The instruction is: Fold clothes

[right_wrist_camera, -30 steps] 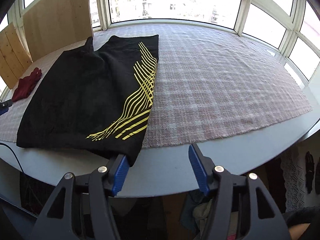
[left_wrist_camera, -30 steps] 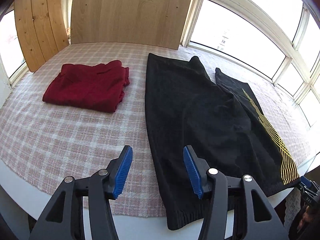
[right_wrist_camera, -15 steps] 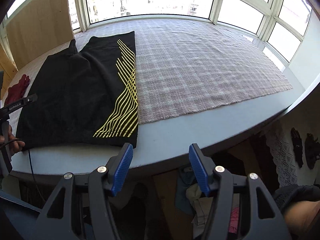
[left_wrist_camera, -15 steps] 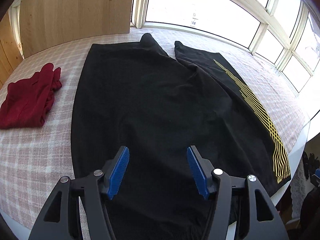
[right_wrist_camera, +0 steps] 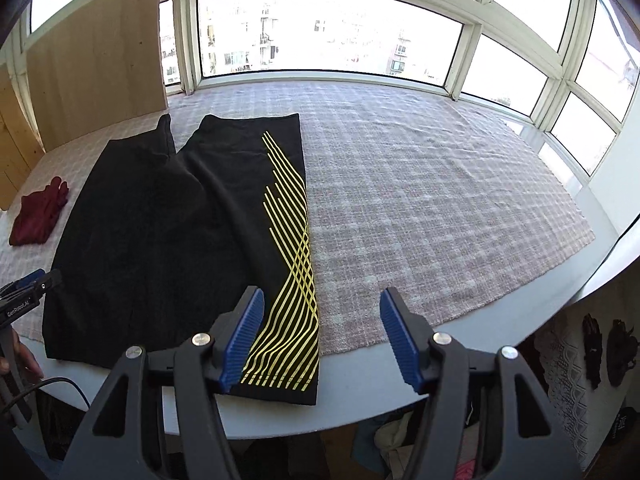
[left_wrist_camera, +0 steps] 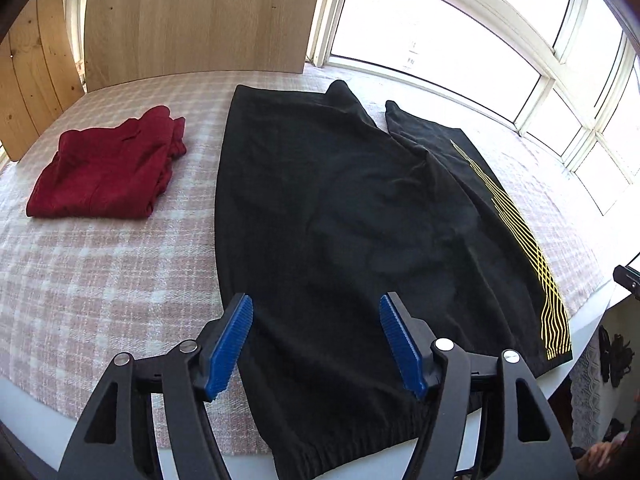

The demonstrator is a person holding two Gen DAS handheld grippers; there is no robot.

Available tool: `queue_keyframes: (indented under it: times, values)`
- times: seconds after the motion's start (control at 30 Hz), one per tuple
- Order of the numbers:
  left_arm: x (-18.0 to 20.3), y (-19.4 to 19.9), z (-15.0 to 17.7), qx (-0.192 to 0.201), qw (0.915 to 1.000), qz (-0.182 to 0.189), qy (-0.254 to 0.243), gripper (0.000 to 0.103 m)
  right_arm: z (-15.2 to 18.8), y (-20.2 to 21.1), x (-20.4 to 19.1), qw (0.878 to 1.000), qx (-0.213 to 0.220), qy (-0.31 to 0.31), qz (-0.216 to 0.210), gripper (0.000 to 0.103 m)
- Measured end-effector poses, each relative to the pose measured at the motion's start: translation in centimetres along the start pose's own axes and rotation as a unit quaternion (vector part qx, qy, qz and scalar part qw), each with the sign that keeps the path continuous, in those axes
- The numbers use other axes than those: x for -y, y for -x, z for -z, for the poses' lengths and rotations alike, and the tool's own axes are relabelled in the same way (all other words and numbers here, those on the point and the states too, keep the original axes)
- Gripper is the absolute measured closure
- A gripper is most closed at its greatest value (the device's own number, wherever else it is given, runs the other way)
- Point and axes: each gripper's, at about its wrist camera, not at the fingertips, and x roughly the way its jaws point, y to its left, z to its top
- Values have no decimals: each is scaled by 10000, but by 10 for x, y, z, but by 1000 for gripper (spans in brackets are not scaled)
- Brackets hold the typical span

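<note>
Black trousers with yellow line print lie spread on the checked cloth, their cuffs at the near table edge. They also show in the right wrist view. My left gripper is open and empty, above the left leg's cuff. My right gripper is open and empty, above the printed leg's cuff and the cloth edge beside it. A folded red garment lies to the left of the trousers.
A pink checked cloth covers the round white table. Wooden boards lean at the back left. Windows run behind the table. The left gripper's tip shows at the left of the right wrist view.
My left gripper pulled back and left, so the near cuff and red garment show more fully. My right gripper moved forward and left over the printed cuff. Both stayed open.
</note>
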Motion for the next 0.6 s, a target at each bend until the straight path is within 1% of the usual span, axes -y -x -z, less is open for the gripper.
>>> queue_keyframes:
  times: [0.07,0.2,0.27,0.33,0.4,0.5,0.53,0.6]
  values:
    - [-2,10,-4,104,9999,-90,68,38,-20,-15,-7,10000,31,48,-68,42]
    - [2,17,-18,225,9993,-254,167,38,-66,-48,-23,9990,202,149,-379,42]
    - [7,15,-24,269,9990,-269,239,35,-90,-72,-29,9983,222,236,-483,41]
    - [15,7,-29,283,9989,-295,228,34,-114,-104,-36,9973,137,335,-639,40]
    - [24,-7,-33,289,9989,-319,171,34,-136,-138,-44,9949,59,440,-909,40]
    - [36,-31,-36,206,9988,-421,145,34,-166,-192,-62,9879,-87,694,-1381,40]
    - [39,-39,-38,140,9989,-405,180,34,-177,-212,-68,9849,-164,780,-1534,40]
    - [44,-50,-40,106,9988,-387,283,34,-194,-247,-79,9811,-300,903,-1684,40]
